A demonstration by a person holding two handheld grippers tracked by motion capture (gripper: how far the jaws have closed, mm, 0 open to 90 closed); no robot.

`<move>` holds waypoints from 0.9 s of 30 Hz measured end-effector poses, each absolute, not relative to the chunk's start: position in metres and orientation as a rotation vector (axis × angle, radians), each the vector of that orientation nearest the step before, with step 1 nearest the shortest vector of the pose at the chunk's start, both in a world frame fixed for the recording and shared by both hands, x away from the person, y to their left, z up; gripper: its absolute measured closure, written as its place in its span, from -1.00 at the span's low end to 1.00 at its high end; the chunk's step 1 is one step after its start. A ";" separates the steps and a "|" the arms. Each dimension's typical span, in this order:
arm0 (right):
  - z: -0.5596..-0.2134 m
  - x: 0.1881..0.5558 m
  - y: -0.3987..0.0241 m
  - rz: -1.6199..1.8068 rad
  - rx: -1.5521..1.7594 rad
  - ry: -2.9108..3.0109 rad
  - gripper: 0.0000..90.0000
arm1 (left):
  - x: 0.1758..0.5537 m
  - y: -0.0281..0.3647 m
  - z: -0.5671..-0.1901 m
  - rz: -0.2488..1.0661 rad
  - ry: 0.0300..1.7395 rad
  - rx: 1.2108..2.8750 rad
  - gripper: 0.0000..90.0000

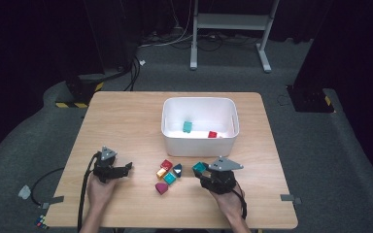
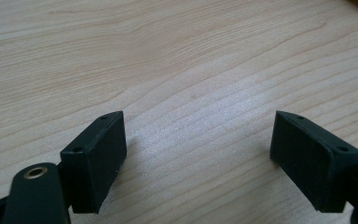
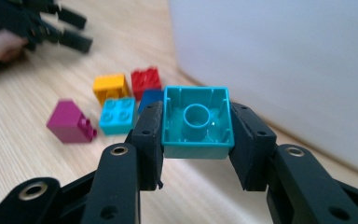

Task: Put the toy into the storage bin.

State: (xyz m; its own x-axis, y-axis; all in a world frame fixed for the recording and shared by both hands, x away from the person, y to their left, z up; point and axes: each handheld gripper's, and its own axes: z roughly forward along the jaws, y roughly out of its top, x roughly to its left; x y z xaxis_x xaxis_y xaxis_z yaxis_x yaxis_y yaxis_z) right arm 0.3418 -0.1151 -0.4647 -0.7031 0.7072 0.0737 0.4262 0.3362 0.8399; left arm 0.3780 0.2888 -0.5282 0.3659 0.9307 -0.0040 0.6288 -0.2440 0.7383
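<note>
From the high view, the wooden table [image 1: 126, 121] carries a white bin [image 1: 199, 141] just past its middle. Inside the bin a green brick [image 1: 187, 126] lies near the centre and a small red brick [image 1: 212, 134] sits at about four o'clock from it. The right gripper [image 1: 201, 171] hovers at five o'clock from the bin, just in front of its near wall, with a teal brick [image 1: 199, 168] clamped at its tip. At nine o'clock from that brick a loose cluster of bricks [image 1: 167, 174] rests on the wood. The left gripper [image 1: 126, 168] lies farther toward nine o'clock, well apart from the cluster, held by the left hand [image 1: 99, 189].

In the left gripper view, the jaws stand wide apart over bare wood, with nothing between them.

In the right gripper view, the jaws press on both sides of the teal brick, whose hollow underside faces the camera. The bin wall rises at one o'clock. At ten o'clock lie a yellow brick [image 3: 110, 87], a red brick [image 3: 146, 80], a light blue brick [image 3: 117, 115] and a magenta brick [image 3: 70, 122]; a dark blue brick [image 3: 148, 99] peeks out just behind the left jaw.
</note>
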 end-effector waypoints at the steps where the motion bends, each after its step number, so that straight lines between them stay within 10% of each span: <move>1: -0.461 0.344 -0.118 1.316 1.008 2.289 0.31 | 0.378 0.289 -0.528 0.589 1.346 1.972 -0.59; 27: -0.377 0.387 -0.146 1.425 1.057 2.128 0.31 | 0.378 0.289 -0.528 0.587 1.347 1.972 -0.59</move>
State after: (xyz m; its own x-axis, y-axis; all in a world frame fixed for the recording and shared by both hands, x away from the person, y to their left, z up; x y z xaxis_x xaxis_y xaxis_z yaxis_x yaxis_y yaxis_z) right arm 0.3870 -0.1456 -0.3769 -0.6509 0.7525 0.1004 0.3794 0.2079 0.9016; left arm 0.3781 0.2889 -0.5282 0.3660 0.9306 -0.0052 0.6295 -0.2435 0.7378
